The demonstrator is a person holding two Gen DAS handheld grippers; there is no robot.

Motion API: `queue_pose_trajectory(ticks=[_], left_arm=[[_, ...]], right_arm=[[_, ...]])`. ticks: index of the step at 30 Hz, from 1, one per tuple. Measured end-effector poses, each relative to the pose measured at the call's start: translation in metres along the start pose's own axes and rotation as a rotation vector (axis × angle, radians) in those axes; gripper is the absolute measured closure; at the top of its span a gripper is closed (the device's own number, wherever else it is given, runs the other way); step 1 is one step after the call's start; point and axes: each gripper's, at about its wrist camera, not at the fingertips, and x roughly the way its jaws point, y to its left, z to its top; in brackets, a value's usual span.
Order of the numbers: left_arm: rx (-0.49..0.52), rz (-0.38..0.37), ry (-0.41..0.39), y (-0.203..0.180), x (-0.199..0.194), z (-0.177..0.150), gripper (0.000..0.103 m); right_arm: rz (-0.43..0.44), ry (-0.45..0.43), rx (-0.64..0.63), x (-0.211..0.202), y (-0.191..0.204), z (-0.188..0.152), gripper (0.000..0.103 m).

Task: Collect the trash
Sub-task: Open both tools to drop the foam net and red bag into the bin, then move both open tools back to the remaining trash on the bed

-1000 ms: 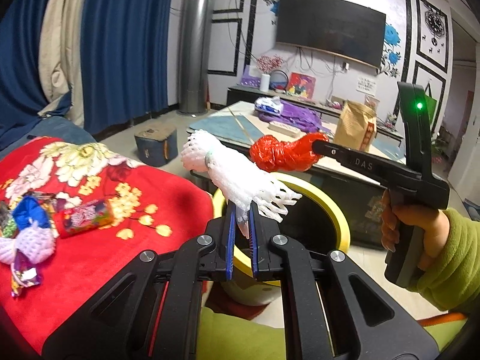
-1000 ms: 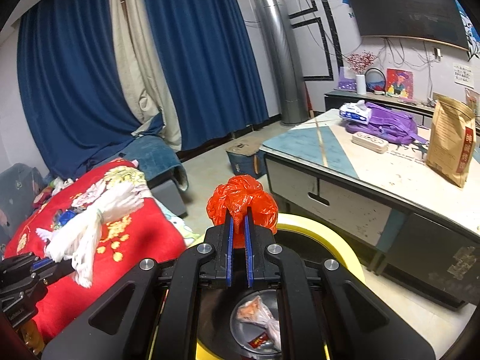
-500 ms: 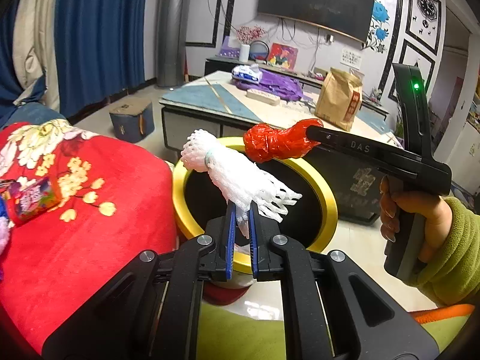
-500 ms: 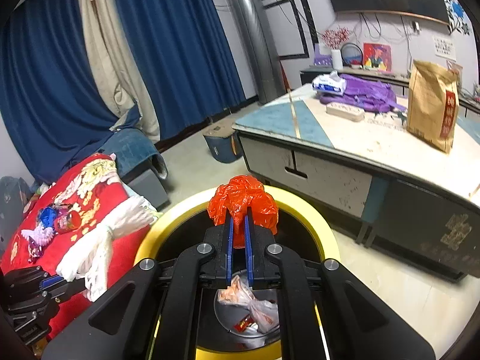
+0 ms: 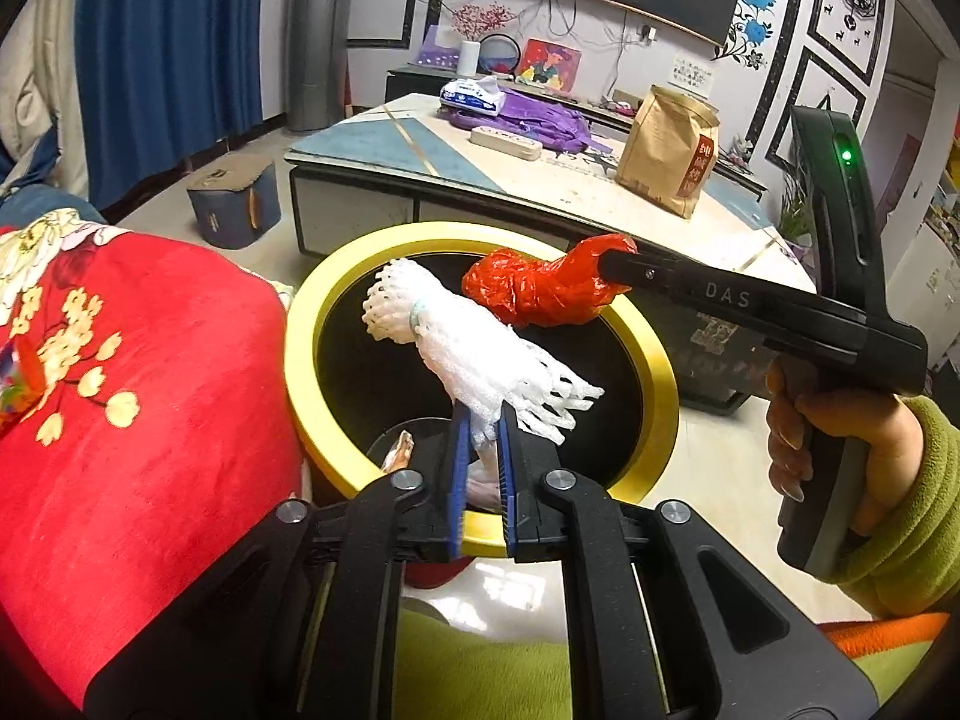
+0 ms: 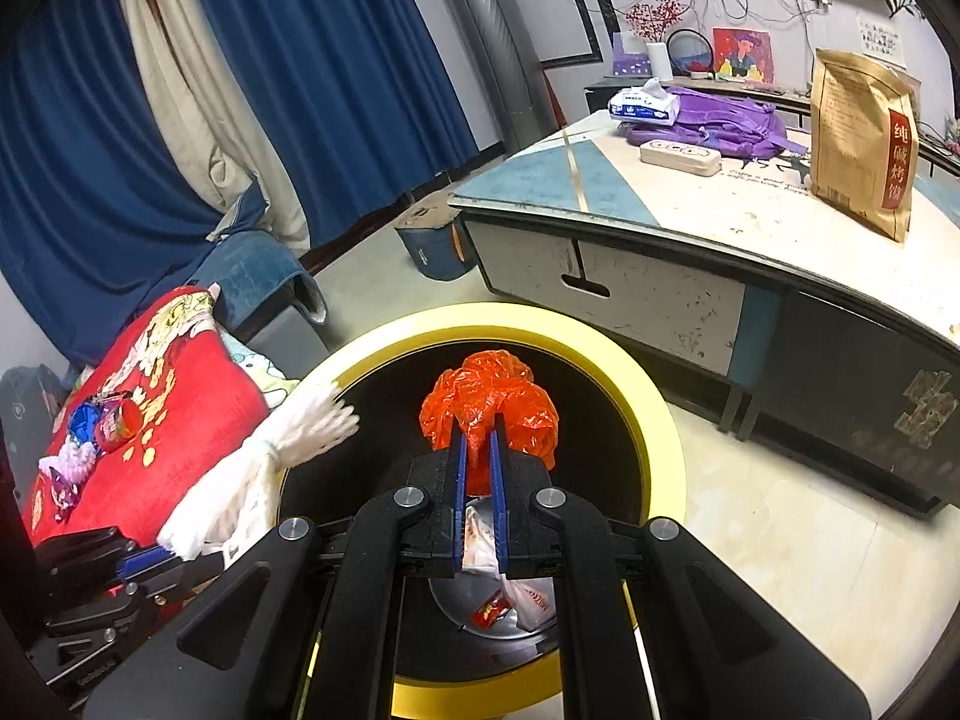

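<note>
My left gripper (image 5: 479,420) is shut on a white foam fruit net (image 5: 456,348) and holds it over the open trash bin with a yellow rim (image 5: 312,324). My right gripper (image 6: 477,438) is shut on a crumpled red plastic bag (image 6: 489,402) and holds it over the same bin (image 6: 648,408). The right gripper also shows in the left wrist view (image 5: 606,258), just beyond the foam net. The foam net shows at the bin's left edge in the right wrist view (image 6: 270,456). Wrappers (image 6: 510,588) lie at the bin's bottom.
A red flowered cloth (image 5: 120,396) lies left of the bin, with several wrappers (image 6: 102,426) on it. A low table (image 6: 660,228) stands beyond the bin with a brown paper bag (image 6: 864,138), a purple bag (image 6: 720,126) and a tissue pack (image 6: 645,105). A blue box (image 5: 234,210) sits on the floor.
Both grippers have moved forward and down until the foam net and the red bag hang over the bin's opening. Both stay shut on their loads.
</note>
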Motion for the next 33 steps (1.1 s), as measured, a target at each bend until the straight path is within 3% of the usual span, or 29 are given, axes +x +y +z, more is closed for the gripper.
queue_pose_trajectory(ticks=[2, 3, 5, 6, 9, 14, 16, 24, 33], left_arm=[[-0.005, 0.008, -0.003, 0.001, 0.001, 0.001, 0.093], [-0.009, 0.011, -0.003, 0.001, 0.001, 0.002, 0.089], [-0.027, 0.021, -0.014, 0.004, -0.002, 0.002, 0.067], [-0.035, 0.019, -0.021, 0.006, -0.004, 0.001, 0.064], [-0.065, 0.027, -0.042, 0.012, -0.010, 0.002, 0.050], [-0.118, 0.038, -0.090, 0.023, -0.023, 0.004, 0.015], [-0.142, 0.048, -0.111, 0.028, -0.029, 0.005, 0.011], [-0.167, 0.097, -0.151, 0.036, -0.045, 0.005, 0.011], [-0.198, 0.187, -0.220, 0.050, -0.073, 0.003, 0.011]], right_arm=[[0.004, 0.007, 0.012, 0.002, -0.002, 0.000, 0.095], [0.003, 0.011, 0.017, 0.002, -0.003, 0.000, 0.089], [0.001, 0.011, 0.035, 0.002, -0.006, 0.000, 0.077], [0.000, 0.010, 0.041, 0.002, -0.007, 0.000, 0.072], [-0.012, 0.008, 0.053, 0.002, -0.009, 0.000, 0.067], [-0.023, -0.012, 0.049, -0.002, -0.008, 0.001, 0.060], [-0.024, -0.018, 0.040, -0.003, -0.006, 0.001, 0.055], [-0.010, -0.063, -0.018, -0.013, 0.013, 0.004, 0.044], [0.072, -0.093, -0.128, -0.022, 0.054, 0.006, 0.041]])
